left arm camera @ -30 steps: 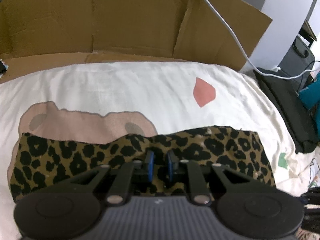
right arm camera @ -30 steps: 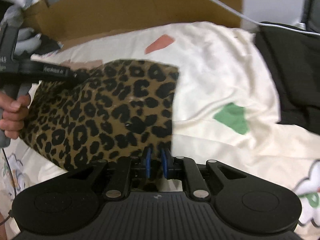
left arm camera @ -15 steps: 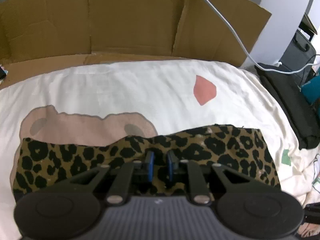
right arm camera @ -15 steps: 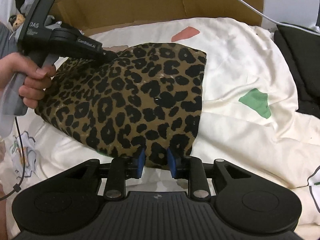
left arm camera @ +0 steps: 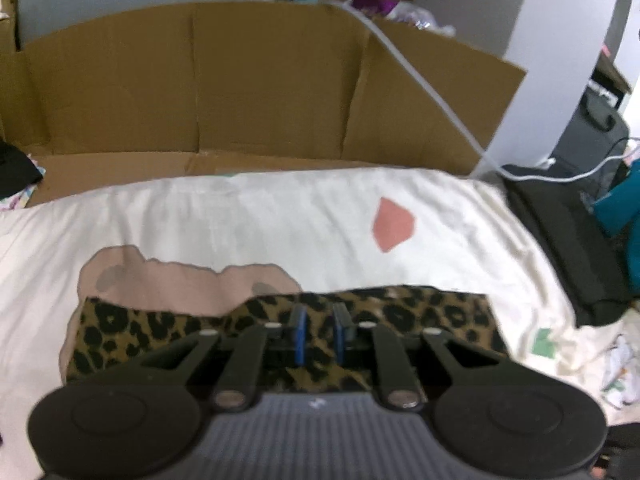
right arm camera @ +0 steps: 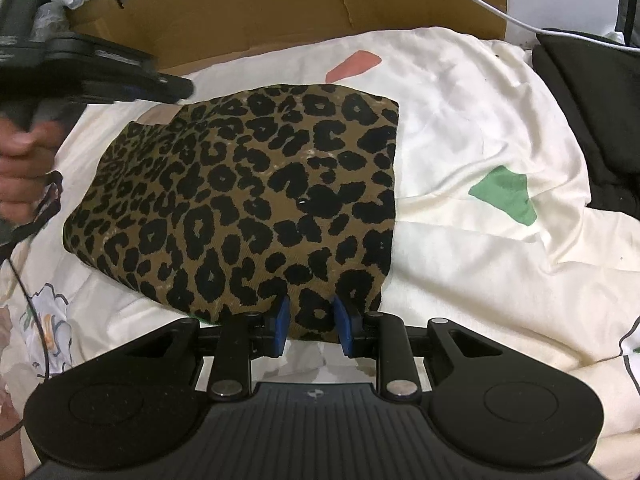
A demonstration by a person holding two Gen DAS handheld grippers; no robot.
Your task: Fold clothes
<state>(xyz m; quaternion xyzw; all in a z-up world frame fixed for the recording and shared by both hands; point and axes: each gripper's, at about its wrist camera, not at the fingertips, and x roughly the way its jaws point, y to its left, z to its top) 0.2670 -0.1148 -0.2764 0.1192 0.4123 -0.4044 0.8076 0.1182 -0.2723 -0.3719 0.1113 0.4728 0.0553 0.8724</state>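
Leopard garment (right arm camera: pixel 256 200) lies as a flat rectangle. Your right gripper (right arm camera: pixel 310 322) and left gripper (left arm camera: pixel 320 330) hang parted and empty at its edges; square corners before creasing.

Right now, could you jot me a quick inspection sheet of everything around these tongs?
Surface: cream bedsheet with pink, green and bear prints.
Job's things: leopard-print garment, folded into a flat block on the sheet.
Clutter: black bag at the bed's right edge; teal item beyond it.
Tongs: right tongs open, straddling the garment's near edge; left tongs open, above the garment.
Cables: white cable running across the cardboard.
Surroundings: cardboard panels behind the bed; a hand gripping the left handle.
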